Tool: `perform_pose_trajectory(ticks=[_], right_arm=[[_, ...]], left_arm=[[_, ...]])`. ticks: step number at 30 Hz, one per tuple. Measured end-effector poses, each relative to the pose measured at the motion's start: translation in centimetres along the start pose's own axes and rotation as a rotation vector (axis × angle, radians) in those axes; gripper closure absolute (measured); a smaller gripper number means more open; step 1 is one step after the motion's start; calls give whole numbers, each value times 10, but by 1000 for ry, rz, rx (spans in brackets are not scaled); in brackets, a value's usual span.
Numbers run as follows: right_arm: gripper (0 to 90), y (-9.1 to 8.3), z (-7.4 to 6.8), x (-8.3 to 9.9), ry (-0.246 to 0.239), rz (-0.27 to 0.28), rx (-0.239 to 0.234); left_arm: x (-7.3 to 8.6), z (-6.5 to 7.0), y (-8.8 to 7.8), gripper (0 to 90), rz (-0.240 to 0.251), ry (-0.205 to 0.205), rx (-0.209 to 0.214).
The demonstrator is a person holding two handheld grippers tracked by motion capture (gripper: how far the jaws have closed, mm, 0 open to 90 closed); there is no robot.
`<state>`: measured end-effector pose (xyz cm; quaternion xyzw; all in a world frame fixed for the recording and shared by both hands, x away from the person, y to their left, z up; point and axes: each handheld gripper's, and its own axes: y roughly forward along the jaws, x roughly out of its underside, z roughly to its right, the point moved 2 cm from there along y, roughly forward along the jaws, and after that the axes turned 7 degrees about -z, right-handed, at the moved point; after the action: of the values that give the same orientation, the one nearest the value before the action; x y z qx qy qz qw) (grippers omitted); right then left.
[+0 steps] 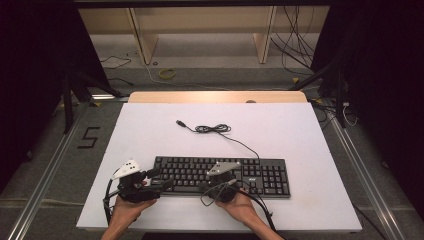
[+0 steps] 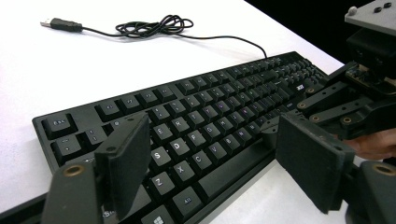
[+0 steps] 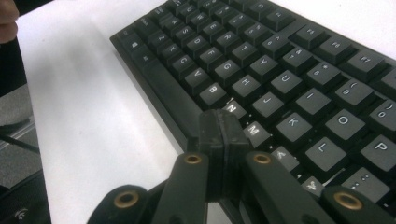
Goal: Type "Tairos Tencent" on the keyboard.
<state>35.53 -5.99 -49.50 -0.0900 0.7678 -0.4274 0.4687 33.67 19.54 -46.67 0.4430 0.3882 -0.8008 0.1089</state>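
I had the keyboard lying flat near the front edge of the white counter, its long side running across my view. Its cable trailed back from the rear edge, coiled loosely and ended in a plug lying free on the counter. My left claw sat at the keyboard's left end with its jaws spread wide, nothing between the pads; through its own camera I saw the letter rows between the two pads. My right claw was at the keyboard's front edge, near the middle. Its jaws were pressed together with nothing held, the tip poised just over the keys around N and M.
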Motion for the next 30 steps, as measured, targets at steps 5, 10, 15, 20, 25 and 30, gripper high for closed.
perform_pose_trajectory(ticks=[5,10,15,20,25,30], right_arm=[[900,3,0,2,-14,-11,16],[900,3,-1,3,-12,-7,19],[900,2,-1,3,3,-4,12],[837,-5,3,3,20,36,-6],[772,-14,8,2,42,77,-19],[700,-22,13,3,49,102,-19]], left_arm=[[0,0,0,262,-1,-2,1],[0,-1,1,262,-6,-1,-1],[0,-2,1,262,-8,-1,-5],[0,-3,2,262,-9,-4,-8],[0,-3,2,262,-11,-7,-13],[-1,-3,4,263,-17,-7,-19]])
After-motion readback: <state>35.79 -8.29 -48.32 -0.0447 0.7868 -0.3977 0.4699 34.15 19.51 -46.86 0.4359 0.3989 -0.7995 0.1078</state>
